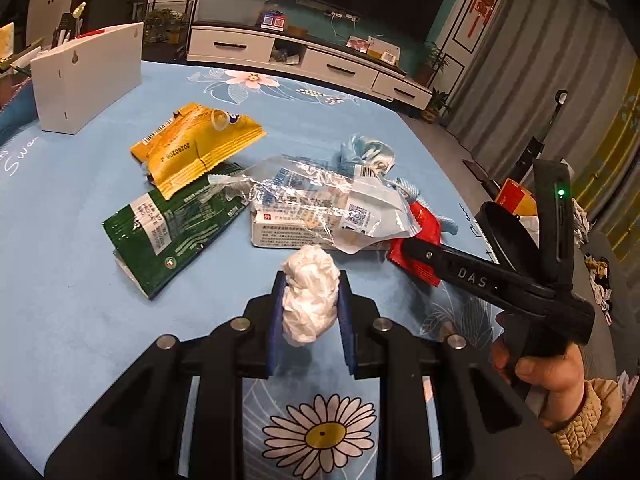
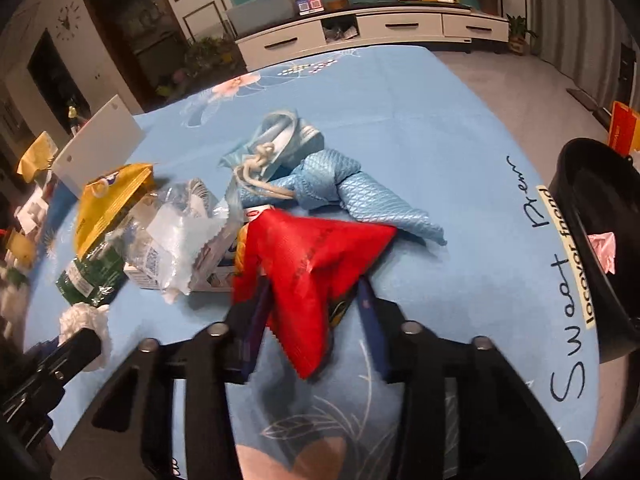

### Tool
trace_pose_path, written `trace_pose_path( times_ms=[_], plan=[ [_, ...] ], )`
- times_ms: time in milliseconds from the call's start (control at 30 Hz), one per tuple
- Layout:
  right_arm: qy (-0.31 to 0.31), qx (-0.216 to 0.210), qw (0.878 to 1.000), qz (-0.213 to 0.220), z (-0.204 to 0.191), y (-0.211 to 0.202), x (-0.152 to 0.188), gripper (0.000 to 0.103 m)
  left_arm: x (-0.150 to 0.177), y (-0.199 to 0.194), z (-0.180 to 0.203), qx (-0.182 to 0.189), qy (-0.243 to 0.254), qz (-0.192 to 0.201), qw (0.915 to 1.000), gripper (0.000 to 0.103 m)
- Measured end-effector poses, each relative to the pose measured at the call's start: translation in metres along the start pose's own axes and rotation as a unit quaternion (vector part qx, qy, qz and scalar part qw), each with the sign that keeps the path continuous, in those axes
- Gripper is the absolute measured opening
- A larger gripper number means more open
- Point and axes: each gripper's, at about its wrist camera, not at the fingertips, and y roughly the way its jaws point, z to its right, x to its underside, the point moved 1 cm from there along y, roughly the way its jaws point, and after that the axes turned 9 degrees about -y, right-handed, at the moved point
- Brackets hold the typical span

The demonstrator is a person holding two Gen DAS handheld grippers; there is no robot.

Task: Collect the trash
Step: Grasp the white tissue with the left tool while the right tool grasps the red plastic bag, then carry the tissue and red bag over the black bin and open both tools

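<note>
My left gripper (image 1: 310,300) is shut on a crumpled white tissue (image 1: 308,280), held just above the blue floral tablecloth (image 1: 60,280). My right gripper (image 2: 314,312) has a red snack wrapper (image 2: 316,248) pinched between its blue pads; in the left wrist view its fingertips sit at that red wrapper (image 1: 420,220). More trash lies in a heap: a yellow wrapper (image 1: 192,148), a green wrapper (image 1: 172,232), and a clear plastic bag over a small carton (image 1: 312,204). A black bin (image 2: 592,240) stands at the table's right edge.
A crumpled blue quilted cloth pouch with a white cord (image 2: 320,184) lies behind the red wrapper. A white box (image 1: 84,76) stands at the far left of the table. A TV cabinet (image 1: 320,60) runs along the back wall. A hand (image 1: 548,372) holds the right gripper.
</note>
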Motion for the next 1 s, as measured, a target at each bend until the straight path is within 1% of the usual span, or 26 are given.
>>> trace_pose_path(
  times_ms=[33,133,200,333,467,633,800,1000],
  plan=[
    [0.001,0.0,1.0,0.0,0.001,0.0,0.0,0.029,0.001,0.001,0.001,0.001,0.0,-0.001,1.0,0.025],
    [0.004,-0.001,1.0,0.006,0.002,-0.005,0.002,0.023,-0.001,0.002,0.001,0.005,0.002,-0.002,1.0,0.025],
    [0.003,-0.008,1.0,0.009,0.003,-0.011,0.005,0.02,0.0,0.002,0.002,0.006,0.003,-0.001,1.0,0.025],
    [-0.004,-0.019,1.0,0.012,0.0,-0.027,0.013,0.019,0.002,0.0,0.006,0.01,0.009,-0.003,0.9999,0.025],
    [-0.015,-0.03,0.999,0.018,0.001,-0.054,0.03,0.019,0.006,-0.004,0.015,0.017,0.02,-0.004,0.9996,0.025],
    [-0.005,-0.031,0.999,0.028,0.012,-0.085,0.046,0.019,0.011,-0.011,0.035,0.03,0.041,-0.002,0.9987,0.025],
    [0.023,-0.02,0.998,0.051,0.038,-0.114,0.052,0.019,0.014,-0.017,0.059,0.04,0.068,-0.005,0.9969,0.025],
    [0.065,-0.011,0.994,0.087,0.076,-0.143,0.054,0.019,0.017,-0.02,0.098,0.051,0.105,-0.008,0.9931,0.025]
  ],
)
